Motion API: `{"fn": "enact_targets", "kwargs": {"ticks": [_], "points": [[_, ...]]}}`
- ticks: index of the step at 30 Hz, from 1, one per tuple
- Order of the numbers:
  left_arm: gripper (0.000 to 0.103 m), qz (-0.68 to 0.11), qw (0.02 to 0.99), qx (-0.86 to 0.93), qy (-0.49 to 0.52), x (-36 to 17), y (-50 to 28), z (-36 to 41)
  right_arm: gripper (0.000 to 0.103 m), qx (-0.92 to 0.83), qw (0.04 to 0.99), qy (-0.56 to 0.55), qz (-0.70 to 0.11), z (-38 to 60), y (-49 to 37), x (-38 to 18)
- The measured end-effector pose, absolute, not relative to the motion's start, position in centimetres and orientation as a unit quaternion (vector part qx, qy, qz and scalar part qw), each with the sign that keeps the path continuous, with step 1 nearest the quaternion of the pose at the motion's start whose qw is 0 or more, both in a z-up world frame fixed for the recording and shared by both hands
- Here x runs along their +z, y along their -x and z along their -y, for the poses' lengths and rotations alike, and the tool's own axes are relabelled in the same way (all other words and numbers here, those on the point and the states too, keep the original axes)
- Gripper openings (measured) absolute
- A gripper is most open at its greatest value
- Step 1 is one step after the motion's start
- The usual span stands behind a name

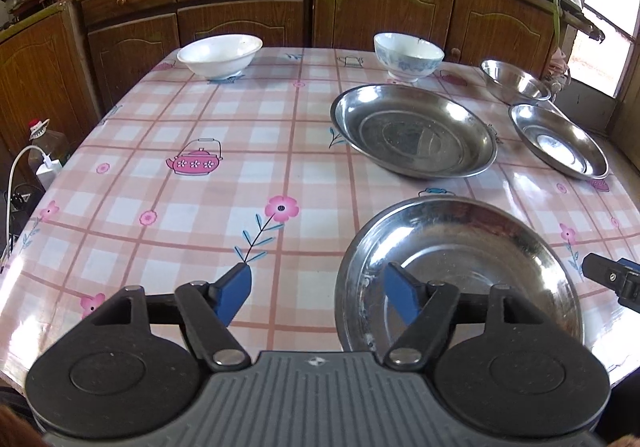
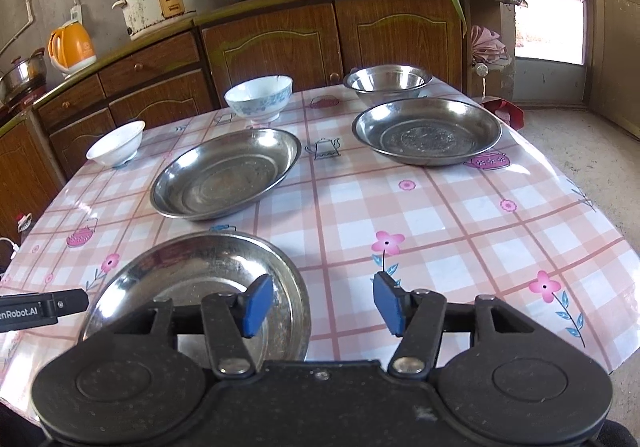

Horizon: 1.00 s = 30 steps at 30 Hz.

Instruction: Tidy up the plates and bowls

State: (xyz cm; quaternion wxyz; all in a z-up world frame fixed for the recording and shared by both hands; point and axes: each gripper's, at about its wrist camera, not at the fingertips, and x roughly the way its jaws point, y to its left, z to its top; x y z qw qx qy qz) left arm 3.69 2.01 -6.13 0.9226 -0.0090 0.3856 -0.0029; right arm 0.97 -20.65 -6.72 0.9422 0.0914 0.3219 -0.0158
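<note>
On the pink checked tablecloth, a plain white ceramic bowl and a blue-patterned white bowl are found at the far left and centre, with a small steel bowl at the far right. Three round steel plates are noted: one mid-table, one at the right, one nearest. The left gripper and right gripper are both held wide apart, nothing gripped, straddling the nearest plate's rim.
</note>
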Motion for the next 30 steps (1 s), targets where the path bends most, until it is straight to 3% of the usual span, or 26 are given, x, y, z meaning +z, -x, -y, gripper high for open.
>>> {"fn": "enact_targets", "kwargs": {"ticks": [19, 23, 30], "points": [[0.079, -0.382, 0.922, -0.051, 0.008, -4.1, -4.7, 0.8, 0.071, -0.040, 0.946, -0.098, -0.306, 22.6, -0.7, -4.9], [0.079, -0.383, 0.922, -0.063, 0.003, -3.8, -5.1, 1.8, 0.078, -0.042, 0.947, -0.096, -0.303, 23.0, -0.8, -4.5], [0.079, -0.378, 0.922, -0.079, -0.004, -2.9, -5.7, 3.3, 0.079, -0.051, 0.951, -0.089, -0.291, 24.0, -1.0, -3.5]]}}
